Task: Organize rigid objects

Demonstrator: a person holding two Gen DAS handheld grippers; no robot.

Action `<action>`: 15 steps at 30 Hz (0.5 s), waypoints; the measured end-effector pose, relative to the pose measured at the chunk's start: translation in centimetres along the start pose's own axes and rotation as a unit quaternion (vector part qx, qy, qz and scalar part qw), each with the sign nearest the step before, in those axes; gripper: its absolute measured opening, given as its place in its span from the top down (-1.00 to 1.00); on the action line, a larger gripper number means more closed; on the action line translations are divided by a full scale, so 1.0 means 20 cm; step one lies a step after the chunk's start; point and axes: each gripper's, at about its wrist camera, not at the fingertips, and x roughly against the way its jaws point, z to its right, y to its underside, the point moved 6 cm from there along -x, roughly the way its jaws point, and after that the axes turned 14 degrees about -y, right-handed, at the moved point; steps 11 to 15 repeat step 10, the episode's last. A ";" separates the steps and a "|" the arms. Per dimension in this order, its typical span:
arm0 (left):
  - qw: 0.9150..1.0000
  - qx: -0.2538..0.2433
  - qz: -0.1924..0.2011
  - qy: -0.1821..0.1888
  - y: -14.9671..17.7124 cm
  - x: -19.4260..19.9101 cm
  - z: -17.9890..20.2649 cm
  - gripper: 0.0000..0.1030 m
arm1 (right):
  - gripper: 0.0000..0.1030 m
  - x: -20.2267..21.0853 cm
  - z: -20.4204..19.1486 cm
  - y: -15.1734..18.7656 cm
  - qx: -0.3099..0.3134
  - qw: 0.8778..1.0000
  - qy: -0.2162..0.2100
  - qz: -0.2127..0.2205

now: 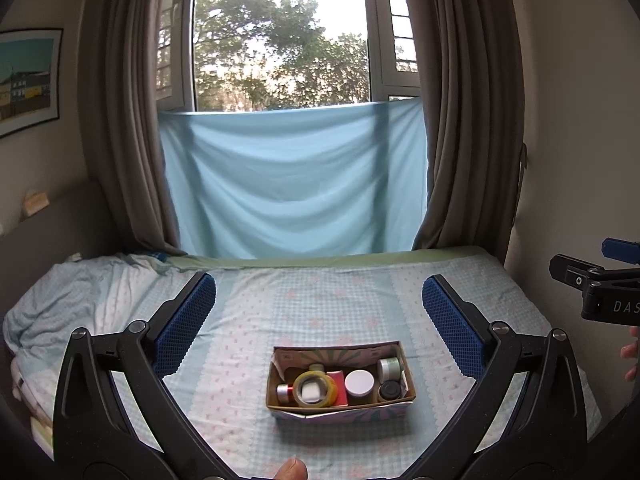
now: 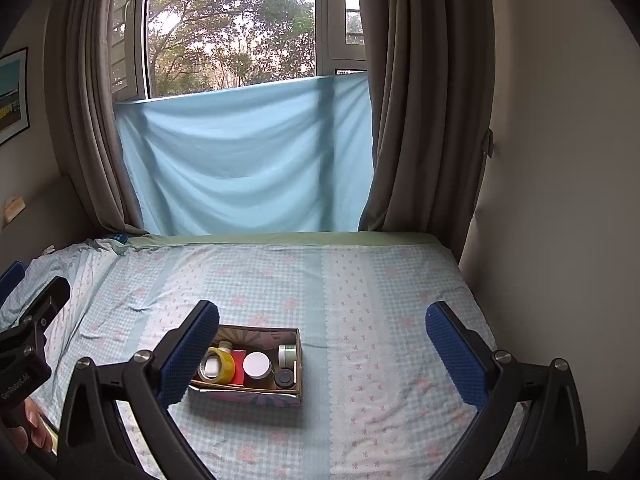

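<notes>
A small cardboard box (image 1: 280,396) sits on the bed and also shows in the right wrist view (image 2: 298,360). It holds a yellow tape roll (image 1: 315,388), a white-lidded jar (image 1: 359,382), a red item (image 1: 338,384), a green-white jar (image 1: 390,366), a dark-lidded jar (image 1: 391,391) and a red-banded cylinder (image 1: 285,392). My left gripper (image 1: 318,300) is open and empty, held above and short of the box. My right gripper (image 2: 322,326) is open and empty, to the right of the box; its left finger (image 2: 192,352) overlaps the box's left end.
The bed (image 1: 320,304) has a checked floral sheet and a rumpled duvet (image 1: 60,304) at the left. A wall (image 2: 560,200) borders the bed's right side. Curtains, a light blue cloth (image 1: 292,184) and a window stand beyond the far edge.
</notes>
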 end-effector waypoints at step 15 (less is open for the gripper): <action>1.000 0.000 -0.001 -0.005 0.01 -0.02 0.00 -1.00 | -1.00 -0.01 0.01 0.01 -0.004 1.000 -0.001 -0.006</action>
